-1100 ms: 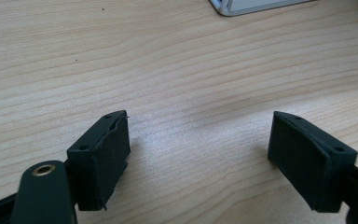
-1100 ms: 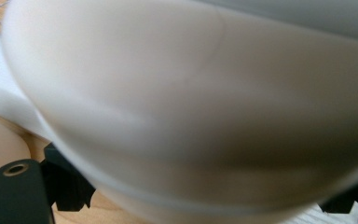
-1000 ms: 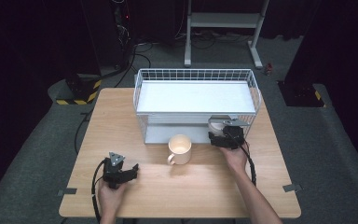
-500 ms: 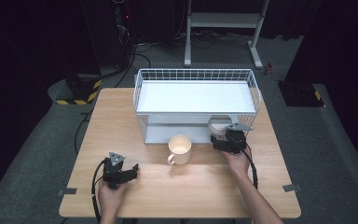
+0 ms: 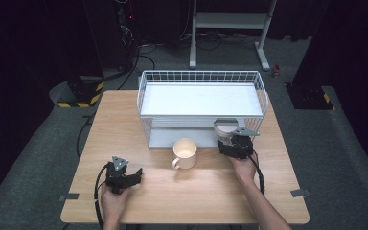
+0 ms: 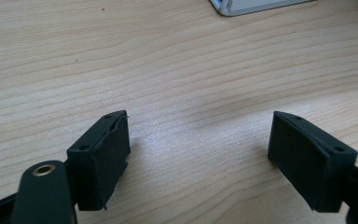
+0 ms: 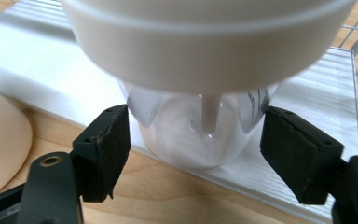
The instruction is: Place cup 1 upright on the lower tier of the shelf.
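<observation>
Right gripper (image 7: 196, 154) is held open around a clear lidded cup (image 7: 200, 135) at the rack's (image 5: 201, 76) front-right corner. Left gripper (image 6: 198, 154) is held open over the table's (image 5: 268, 201) front-left area.

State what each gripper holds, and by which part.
Nothing is held. The left gripper is open over bare table; the right gripper flanks the clear cup, ungripped.

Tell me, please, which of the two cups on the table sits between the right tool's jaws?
The clear cup with the white lid, by the rack's right end; the cream mug stands apart, left of the right tool.
</observation>
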A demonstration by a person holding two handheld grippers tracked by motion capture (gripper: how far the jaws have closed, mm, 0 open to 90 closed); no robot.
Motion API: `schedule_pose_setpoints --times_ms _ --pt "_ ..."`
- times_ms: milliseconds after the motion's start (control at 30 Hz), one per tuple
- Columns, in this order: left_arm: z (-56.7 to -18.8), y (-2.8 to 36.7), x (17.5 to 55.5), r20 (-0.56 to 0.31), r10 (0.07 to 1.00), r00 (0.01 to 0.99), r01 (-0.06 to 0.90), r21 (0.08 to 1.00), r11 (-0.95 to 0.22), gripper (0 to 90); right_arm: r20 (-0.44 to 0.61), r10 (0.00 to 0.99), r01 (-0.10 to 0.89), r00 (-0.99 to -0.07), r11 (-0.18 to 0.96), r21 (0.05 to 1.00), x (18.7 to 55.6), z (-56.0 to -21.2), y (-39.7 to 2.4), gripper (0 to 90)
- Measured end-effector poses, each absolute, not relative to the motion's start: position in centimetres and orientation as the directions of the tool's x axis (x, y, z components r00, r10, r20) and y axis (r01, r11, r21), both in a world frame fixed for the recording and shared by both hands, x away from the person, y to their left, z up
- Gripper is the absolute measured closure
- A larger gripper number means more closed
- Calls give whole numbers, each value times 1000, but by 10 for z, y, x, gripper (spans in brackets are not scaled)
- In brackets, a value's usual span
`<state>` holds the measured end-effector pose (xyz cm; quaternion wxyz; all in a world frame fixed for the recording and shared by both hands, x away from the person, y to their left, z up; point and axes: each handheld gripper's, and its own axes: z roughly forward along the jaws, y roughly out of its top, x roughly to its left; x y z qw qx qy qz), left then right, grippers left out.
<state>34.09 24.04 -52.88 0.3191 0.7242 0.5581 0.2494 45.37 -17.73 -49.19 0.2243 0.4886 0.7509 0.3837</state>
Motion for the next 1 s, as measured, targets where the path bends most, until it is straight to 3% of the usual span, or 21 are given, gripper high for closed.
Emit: schedule_pose_setpoints --times_ms 367,667,1000 --pt "-529 240 341 4 967 253 649 741 -173 208 42 922 563 -385 198 803 459 -496 -175 394" --pt "-529 240 341 4 967 253 649 741 -173 208 -12 935 573 -354 227 788 474 -497 -166 467" --pt "-529 240 341 5 967 253 649 741 -174 208 3 947 597 -322 200 777 483 -499 -164 545"
